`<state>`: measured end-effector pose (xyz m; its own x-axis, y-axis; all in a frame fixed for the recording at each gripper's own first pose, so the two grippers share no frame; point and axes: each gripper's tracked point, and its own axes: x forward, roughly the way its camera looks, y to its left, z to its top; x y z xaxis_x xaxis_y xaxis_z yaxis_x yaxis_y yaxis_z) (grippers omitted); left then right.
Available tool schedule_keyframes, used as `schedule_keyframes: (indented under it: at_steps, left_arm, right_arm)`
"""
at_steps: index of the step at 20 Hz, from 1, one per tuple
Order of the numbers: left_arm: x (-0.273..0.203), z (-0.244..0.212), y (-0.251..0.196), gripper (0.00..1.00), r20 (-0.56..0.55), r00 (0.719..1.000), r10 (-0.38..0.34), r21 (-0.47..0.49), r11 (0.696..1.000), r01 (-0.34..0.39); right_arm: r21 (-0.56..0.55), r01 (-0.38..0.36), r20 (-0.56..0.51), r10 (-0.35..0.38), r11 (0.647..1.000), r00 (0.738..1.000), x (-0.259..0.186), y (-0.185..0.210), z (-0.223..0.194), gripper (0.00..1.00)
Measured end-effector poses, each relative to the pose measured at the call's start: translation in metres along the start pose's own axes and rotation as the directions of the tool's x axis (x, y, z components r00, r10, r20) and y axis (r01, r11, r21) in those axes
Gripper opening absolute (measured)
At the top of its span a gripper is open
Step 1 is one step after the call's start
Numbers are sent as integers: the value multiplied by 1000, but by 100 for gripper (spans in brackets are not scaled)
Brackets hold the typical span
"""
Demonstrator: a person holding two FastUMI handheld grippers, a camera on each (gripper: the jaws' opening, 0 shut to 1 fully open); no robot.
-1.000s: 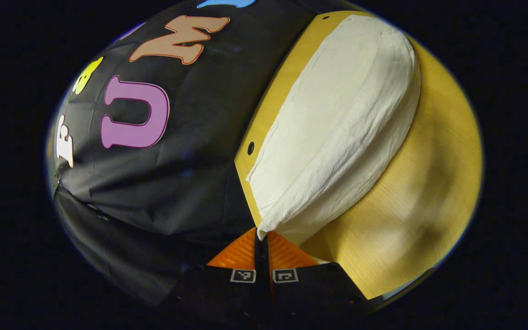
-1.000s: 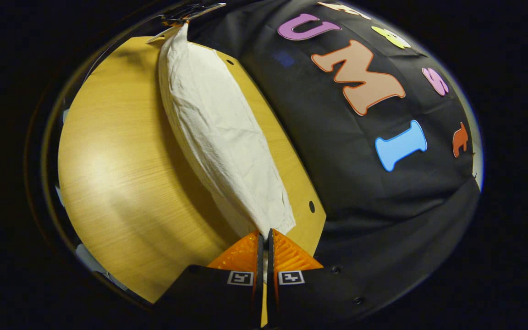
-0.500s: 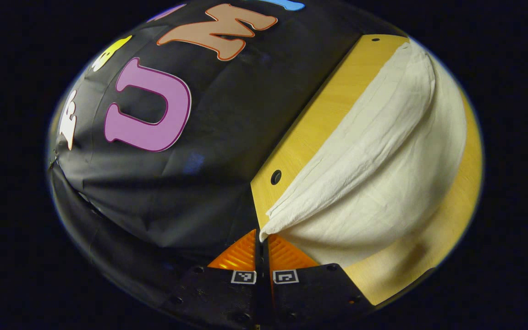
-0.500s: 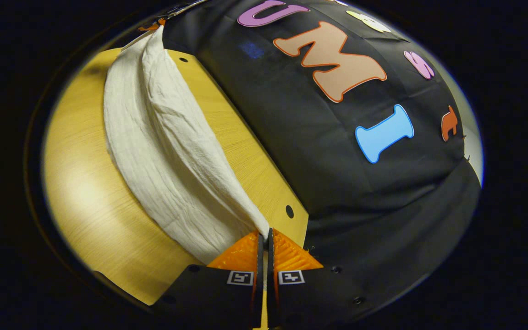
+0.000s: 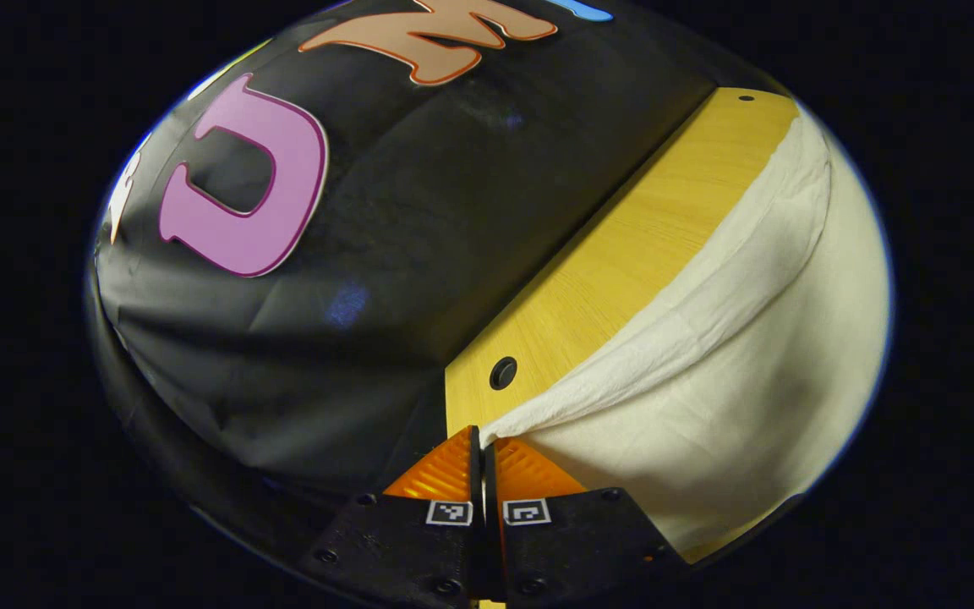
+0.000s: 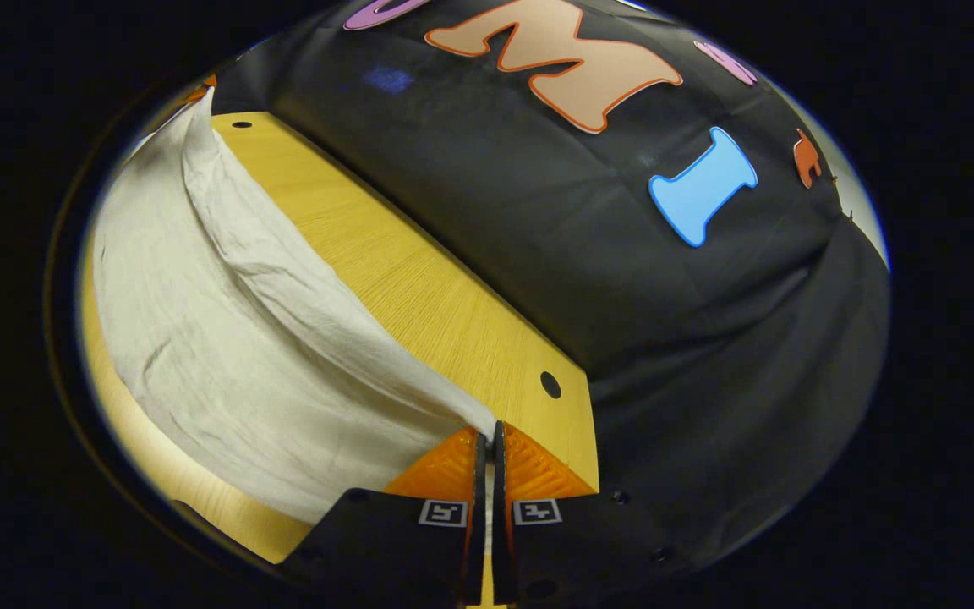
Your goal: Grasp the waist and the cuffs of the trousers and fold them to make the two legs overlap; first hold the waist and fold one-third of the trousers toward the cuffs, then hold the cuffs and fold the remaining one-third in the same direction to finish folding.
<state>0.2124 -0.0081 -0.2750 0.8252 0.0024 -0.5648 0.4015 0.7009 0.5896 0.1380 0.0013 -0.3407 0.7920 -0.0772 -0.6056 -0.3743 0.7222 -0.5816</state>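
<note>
Cream-white trousers (image 5: 724, 397) lie spread on a yellow wooden table (image 5: 622, 254), with one long edge lifted off the wood. My left gripper (image 5: 482, 433) is shut on a corner of that raised edge, at the bottom of the left gripper view. In the right gripper view the same trousers (image 6: 225, 355) stretch away to the upper left, and my right gripper (image 6: 490, 428) is shut on the opposite corner of the raised edge. Whether each corner is waist or cuff cannot be told. At the top left of that view, a bit of the other gripper (image 6: 204, 85) shows at the cloth's far end.
The table (image 6: 419, 288) has a far edge running along the booth's black cloth wall (image 6: 622, 279), with small round holes (image 6: 549, 385) near its corners. A strip of bare wood lies between the trousers and that edge.
Both grippers have carried the held edge toward the near side of the table. The bare wood strip by the wall has widened and the trousers spread wider below.
</note>
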Motion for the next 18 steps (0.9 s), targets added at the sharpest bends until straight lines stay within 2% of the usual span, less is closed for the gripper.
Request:
schedule_keyframes:
  at_steps: [1, 2, 3, 4, 6, 8, 10, 11, 13, 15, 18]
  left_arm:
    - [8, 2, -3, 0, 11, 1000, 6, -16, 1000, -6]
    - [14, 6, -5, 0, 37, 999, 14, -33, 999, -13]
    - [16, 10, -8, 0, 56, 998, 18, -47, 999, -15]
    - [19, 11, -15, 0, 80, 997, -10, -79, 997, 16]
    - [13, 18, -32, 47, 120, 990, -68, -150, 985, 86]
    - [-1, 24, -40, 95, 147, 985, -91, -218, 968, 122]
    - [-10, 32, -38, 96, 170, 980, -101, -289, 946, 147]
    - [-17, 35, -38, 96, 175, 980, -98, -322, 935, 151]
    - [-40, 42, -39, 96, 196, 977, -85, -382, 911, 156]
    - [-64, 46, -38, 96, 210, 975, -73, -420, 894, 157]
    - [-88, 50, -37, 96, 206, 977, -52, -420, 898, 136]
  right_arm:
    - [15, -2, -22, 2, 1000, 1000, 11, 5, -2, 8]
    - [35, -2, -42, 3, 999, 999, 16, 10, -4, 6]
    - [64, -3, -56, 7, 998, 998, 18, 12, -3, 11]
    - [101, -13, -57, 19, 995, 998, 15, 16, -1, 8]
    - [163, -32, -54, 41, 986, 998, 7, 21, 4, 60]
    - [213, -27, -65, 42, 977, 997, -7, 15, -1, 98]
    - [314, -13, -71, 38, 949, 997, -24, 7, -9, 98]
    - [381, -12, -69, 42, 925, 997, -31, 2, -14, 98]
    - [522, -17, -72, 64, 853, 995, -40, -5, -27, 100]
    - [629, 17, -113, 70, 777, 991, -39, -15, -49, 98]
    - [744, 90, -188, 78, 662, 979, -36, -24, -88, 100]
